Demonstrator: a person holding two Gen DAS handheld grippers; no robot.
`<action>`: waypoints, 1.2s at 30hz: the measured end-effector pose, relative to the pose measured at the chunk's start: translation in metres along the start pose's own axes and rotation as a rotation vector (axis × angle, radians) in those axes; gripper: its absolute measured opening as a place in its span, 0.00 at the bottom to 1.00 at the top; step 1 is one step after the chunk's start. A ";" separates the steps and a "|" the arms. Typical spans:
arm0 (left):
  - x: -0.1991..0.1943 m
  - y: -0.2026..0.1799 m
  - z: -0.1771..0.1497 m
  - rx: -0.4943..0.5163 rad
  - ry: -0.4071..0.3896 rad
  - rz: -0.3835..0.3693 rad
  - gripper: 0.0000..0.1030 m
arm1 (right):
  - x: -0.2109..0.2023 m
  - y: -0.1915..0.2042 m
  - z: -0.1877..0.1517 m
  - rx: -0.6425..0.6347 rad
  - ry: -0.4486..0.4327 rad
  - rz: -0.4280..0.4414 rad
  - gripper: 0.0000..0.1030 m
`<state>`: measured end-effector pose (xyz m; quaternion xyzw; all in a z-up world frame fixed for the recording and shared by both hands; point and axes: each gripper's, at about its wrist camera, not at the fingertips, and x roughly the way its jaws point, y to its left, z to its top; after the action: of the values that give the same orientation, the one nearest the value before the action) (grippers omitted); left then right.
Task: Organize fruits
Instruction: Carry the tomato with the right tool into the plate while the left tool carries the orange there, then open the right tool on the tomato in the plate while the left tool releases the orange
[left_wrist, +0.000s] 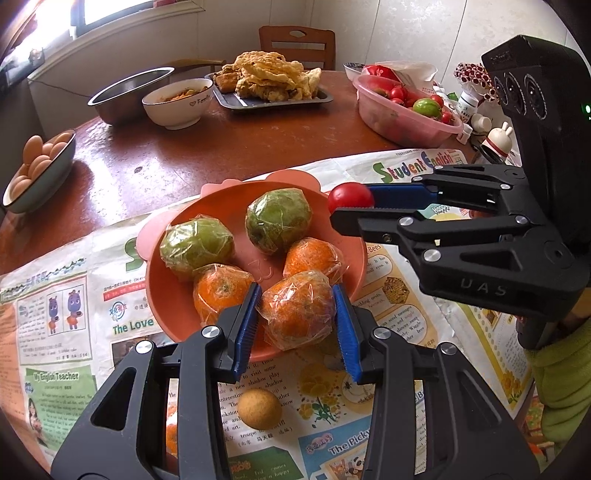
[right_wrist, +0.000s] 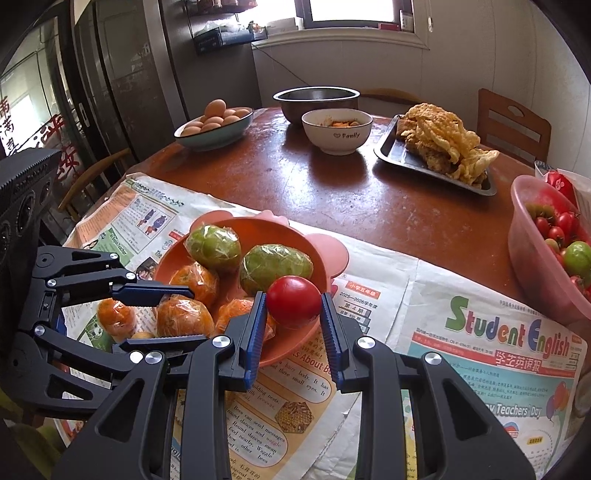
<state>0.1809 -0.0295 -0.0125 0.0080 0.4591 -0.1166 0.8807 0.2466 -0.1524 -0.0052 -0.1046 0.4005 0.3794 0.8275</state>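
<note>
A wrapped orange (left_wrist: 297, 314) is held between the blue pads of the left gripper (left_wrist: 295, 325), narrowly parted and pressing its film on both sides, at the 6 o'clock rim of the orange plate (left_wrist: 343, 258). A red tomato (right_wrist: 293, 301) is clamped in the right gripper (right_wrist: 293, 317), whose jaws are nearly closed on it, at the plate's 3 o'clock edge as seen from the left wrist.

The step in hand is judged to be the setting down of both fruits on the plate. The tomato would best be lowered into the bare patch at about 2 o'clock, beside the nearer green fruit (right_wrist: 275, 267), before the jaws are eased apart, so that it is not sent rolling onto the newspaper (right_wrist: 480, 332). The orange should be released only once it rests against its neighbours, since the slippery wrap may let it slide.

Only the left wrist view shows a small tan fruit (left_wrist: 258, 408) lying loose on the newspaper at 6 o'clock, well clear of the plate. Only the right wrist view shows another wrapped orange (right_wrist: 116, 317) off the plate at 9 o'clock, behind the left gripper.
</note>
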 end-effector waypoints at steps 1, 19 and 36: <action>0.001 0.001 0.000 0.002 0.001 0.002 0.30 | 0.001 0.000 0.000 0.000 0.002 0.002 0.27; 0.012 0.013 -0.001 -0.028 0.021 0.013 0.30 | 0.016 -0.001 0.003 -0.005 0.020 0.007 0.27; 0.013 0.014 -0.001 -0.032 0.022 0.007 0.30 | 0.017 -0.001 0.003 0.006 0.019 0.012 0.28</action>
<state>0.1907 -0.0182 -0.0251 -0.0031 0.4707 -0.1063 0.8759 0.2560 -0.1426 -0.0162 -0.1032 0.4100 0.3820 0.8218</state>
